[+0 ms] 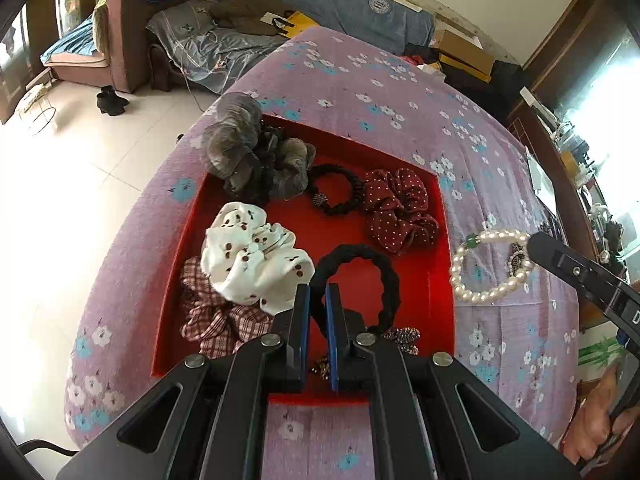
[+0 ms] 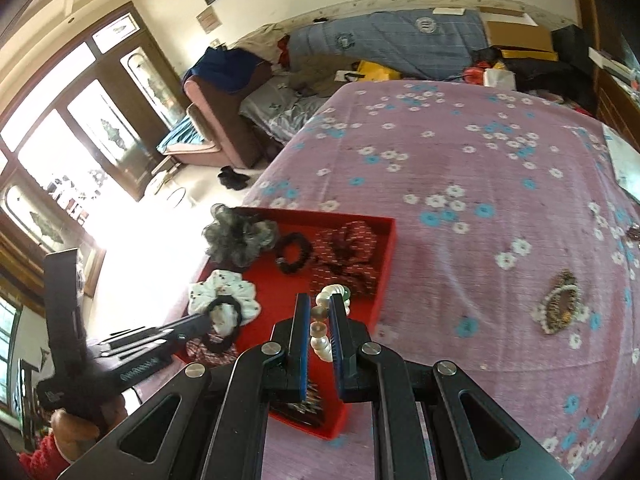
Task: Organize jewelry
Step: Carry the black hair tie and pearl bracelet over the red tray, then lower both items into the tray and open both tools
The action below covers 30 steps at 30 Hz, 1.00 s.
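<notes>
My left gripper is shut on a black braided hair tie over the near part of the red tray. In the right wrist view the left gripper holds that hair tie just above a white dotted scrunchie. My right gripper is shut on a pearl bracelet at the red tray's right edge. From the left wrist the pearl bracelet hangs at the right gripper's tip, over the bedcover beside the tray.
The tray holds a grey scrunchie, a white dotted one, a plaid one, a dark red dotted one, a small black tie and a beaded clip. A brooch lies on the flowered purple bedcover.
</notes>
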Tool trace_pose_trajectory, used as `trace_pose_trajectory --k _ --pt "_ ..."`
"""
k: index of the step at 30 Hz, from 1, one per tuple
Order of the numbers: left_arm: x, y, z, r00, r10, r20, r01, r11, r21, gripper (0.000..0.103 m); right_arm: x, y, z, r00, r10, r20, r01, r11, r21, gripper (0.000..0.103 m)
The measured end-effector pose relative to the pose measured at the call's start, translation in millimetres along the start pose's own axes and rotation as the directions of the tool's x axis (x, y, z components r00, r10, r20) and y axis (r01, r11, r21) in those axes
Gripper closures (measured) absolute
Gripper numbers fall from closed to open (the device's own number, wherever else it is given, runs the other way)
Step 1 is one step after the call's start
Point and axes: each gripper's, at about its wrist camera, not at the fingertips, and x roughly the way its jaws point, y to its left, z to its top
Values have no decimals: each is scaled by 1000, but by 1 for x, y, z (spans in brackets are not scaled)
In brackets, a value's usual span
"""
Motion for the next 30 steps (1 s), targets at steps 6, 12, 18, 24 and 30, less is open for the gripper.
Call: trace_pose_trajectory --k 6,12,18,24,30 --pt "16 2 2 1000 0 -22 0 1000 2 96 23 11 8 998 48 -30 -47 999 22 92" --pt "29 6 -2 999 3 -49 -3 1000 -1 96 51 11 6 993 74 -89 -69 996 55 92" --pt "35 5 -7 998 12 -65 -10 1000 17 96 76 0 -8 988 19 -150 -9 997 71 92" --pt "44 2 -9 997 14 -82 -11 1000 29 96 80 -6 -12 987 -29 -158 38 998 57 92" --pt "52 1 -9 994 26 -102 -21 999 43 96 82 -11 -15 984 -60 -165 71 996 61 92"
